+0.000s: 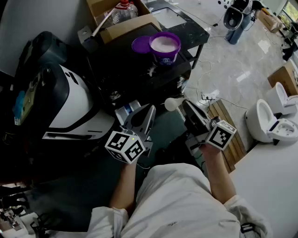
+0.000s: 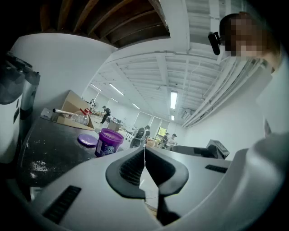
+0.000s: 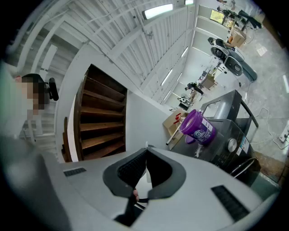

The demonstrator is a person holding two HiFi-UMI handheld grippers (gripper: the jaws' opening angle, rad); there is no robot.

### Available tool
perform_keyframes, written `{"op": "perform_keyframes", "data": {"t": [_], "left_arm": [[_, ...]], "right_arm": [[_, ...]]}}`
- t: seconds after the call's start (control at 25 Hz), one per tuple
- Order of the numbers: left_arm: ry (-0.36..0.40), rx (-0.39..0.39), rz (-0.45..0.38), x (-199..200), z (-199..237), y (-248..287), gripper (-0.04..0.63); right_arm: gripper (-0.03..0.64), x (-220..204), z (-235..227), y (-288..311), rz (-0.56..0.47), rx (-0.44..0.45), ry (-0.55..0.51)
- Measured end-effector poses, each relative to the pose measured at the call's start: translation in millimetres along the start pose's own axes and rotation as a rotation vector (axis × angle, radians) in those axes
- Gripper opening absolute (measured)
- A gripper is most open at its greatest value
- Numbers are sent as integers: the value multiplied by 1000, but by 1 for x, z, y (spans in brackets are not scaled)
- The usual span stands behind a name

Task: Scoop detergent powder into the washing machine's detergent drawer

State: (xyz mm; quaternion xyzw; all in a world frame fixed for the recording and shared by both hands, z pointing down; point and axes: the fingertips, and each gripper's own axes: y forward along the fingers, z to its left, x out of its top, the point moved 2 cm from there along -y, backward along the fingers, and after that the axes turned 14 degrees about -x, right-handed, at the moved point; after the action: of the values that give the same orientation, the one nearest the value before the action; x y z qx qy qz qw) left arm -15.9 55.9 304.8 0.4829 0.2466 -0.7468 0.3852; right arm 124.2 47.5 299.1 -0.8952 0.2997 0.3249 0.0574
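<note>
An open purple tub point(image 1: 164, 48) of white detergent powder stands on the dark washing machine top point(image 1: 135, 74), with its purple lid point(image 1: 139, 45) lying beside it. The tub point(image 2: 108, 142) also shows far ahead in the left gripper view, and in the right gripper view the tub point(image 3: 198, 127) sits up to the right. Both grippers hang low in front of the machine. My left gripper point(image 1: 151, 110) has its jaws closed with nothing visible between them. My right gripper point(image 1: 184, 103) is shut on a white scoop point(image 1: 172, 103), whose bowl pokes out to the left of its tips.
A cardboard box point(image 1: 121, 14) with a plastic bottle stands behind the tub. A black and white appliance point(image 1: 70, 102) fills the left. To the right are a wooden pallet point(image 1: 228, 125), floor cables point(image 1: 207, 96) and white toilets point(image 1: 267, 121).
</note>
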Motion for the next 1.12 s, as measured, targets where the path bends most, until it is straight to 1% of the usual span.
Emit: {"op": "perform_keyframes", "data": {"t": [0.12, 0.36, 0.56, 0.76, 0.92, 1.12], "left_arm": [[7, 11, -1, 3, 6, -1, 20], [3, 25, 2, 0, 11, -10, 20], [26, 14, 0, 3, 9, -17, 20], [49, -7, 5, 4, 4, -24, 20], [69, -17, 15, 3, 1, -27, 20], [72, -15, 14, 5, 2, -28, 20]], "right_arm": [[8, -5, -4, 3, 7, 0, 21], [8, -8, 2, 7, 14, 10, -1], [9, -10, 9, 8, 8, 15, -24], [9, -11, 13, 6, -3, 24, -13], [9, -9, 15, 3, -24, 13, -50], [11, -7, 13, 2, -30, -1, -78]]}}
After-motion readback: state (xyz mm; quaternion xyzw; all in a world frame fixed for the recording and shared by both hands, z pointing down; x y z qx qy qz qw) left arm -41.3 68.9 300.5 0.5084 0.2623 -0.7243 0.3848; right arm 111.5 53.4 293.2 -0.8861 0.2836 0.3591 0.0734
